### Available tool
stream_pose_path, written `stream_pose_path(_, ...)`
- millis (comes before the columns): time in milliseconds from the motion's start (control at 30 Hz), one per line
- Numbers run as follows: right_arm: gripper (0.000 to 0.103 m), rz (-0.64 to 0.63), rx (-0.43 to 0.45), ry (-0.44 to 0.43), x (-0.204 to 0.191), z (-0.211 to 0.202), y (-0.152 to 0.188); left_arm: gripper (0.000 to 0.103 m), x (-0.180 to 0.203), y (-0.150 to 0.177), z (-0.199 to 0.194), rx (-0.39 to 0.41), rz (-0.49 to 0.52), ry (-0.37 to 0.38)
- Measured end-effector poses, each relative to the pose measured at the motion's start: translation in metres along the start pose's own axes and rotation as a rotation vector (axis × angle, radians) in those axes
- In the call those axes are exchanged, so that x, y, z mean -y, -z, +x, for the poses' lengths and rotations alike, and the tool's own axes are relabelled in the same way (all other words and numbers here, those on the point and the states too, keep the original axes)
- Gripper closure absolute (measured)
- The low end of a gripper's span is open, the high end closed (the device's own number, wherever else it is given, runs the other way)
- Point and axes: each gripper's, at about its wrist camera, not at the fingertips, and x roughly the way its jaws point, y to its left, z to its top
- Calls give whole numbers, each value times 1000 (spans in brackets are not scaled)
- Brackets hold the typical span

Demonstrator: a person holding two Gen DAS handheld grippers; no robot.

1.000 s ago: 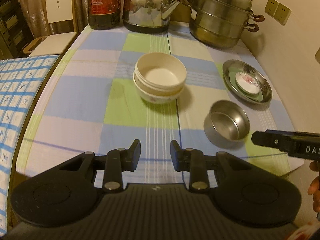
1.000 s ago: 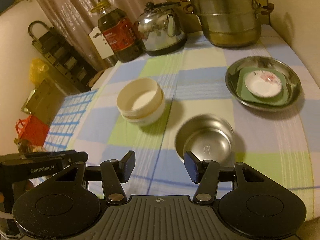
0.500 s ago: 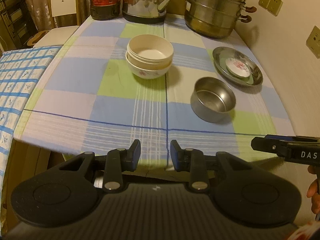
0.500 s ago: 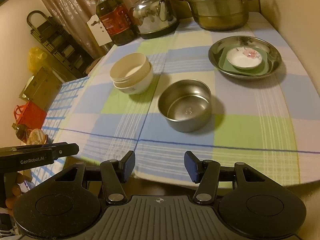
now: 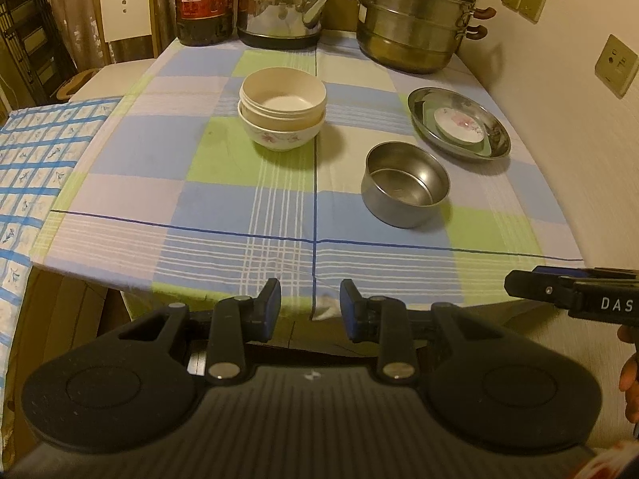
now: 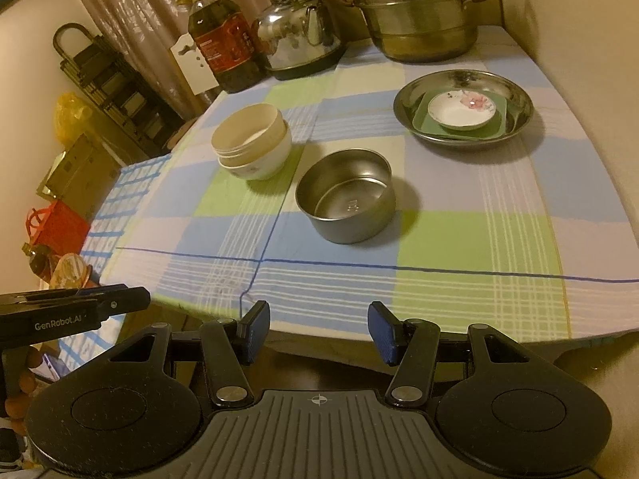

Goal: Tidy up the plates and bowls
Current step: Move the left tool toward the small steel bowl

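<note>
Both grippers hang short of the near table edge with nothing between the fingers; the left gripper [image 5: 310,305] has its jaws apart by a moderate gap, and the right gripper [image 6: 318,333] has its jaws spread wider; blue ribbed pads line the inner finger faces.

Legible writing: "GenRobot.AI" on the side of the left gripper as seen from the right wrist view; "DAS", cut off by the frame edge, on the side of the right gripper as seen from the left wrist view; the red label on the oil bottle [image 6: 225,46] carries print too small to read.

Task items: a cream bowl nested in a white floral bowl forms the bowl stack [image 5: 282,113] at table centre; a steel bowl [image 6: 346,195], round with straight walls, stands apart to its right; a shallow steel plate [image 6: 515,113] further back right holds a green square dish [image 6: 497,123] with a small white floral saucer [image 6: 461,109] on top.

Rear row: oil bottle, polished kettle [image 5: 281,4], tiered steamer pot [image 5: 415,28] with its top cut off in the right wrist view; a checked tablecloth [image 5: 139,159] in blue, green and lilac covers the table.
</note>
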Motion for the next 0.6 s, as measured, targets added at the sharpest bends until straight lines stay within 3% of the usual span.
stream_pose_path(333,48,17,4,13,5,-1,3,75,9,1,-1,-7,30,12)
stream_pose_path(600,48,71,25,78,21,6,-10,75,14,-22,22,-1,82,47)
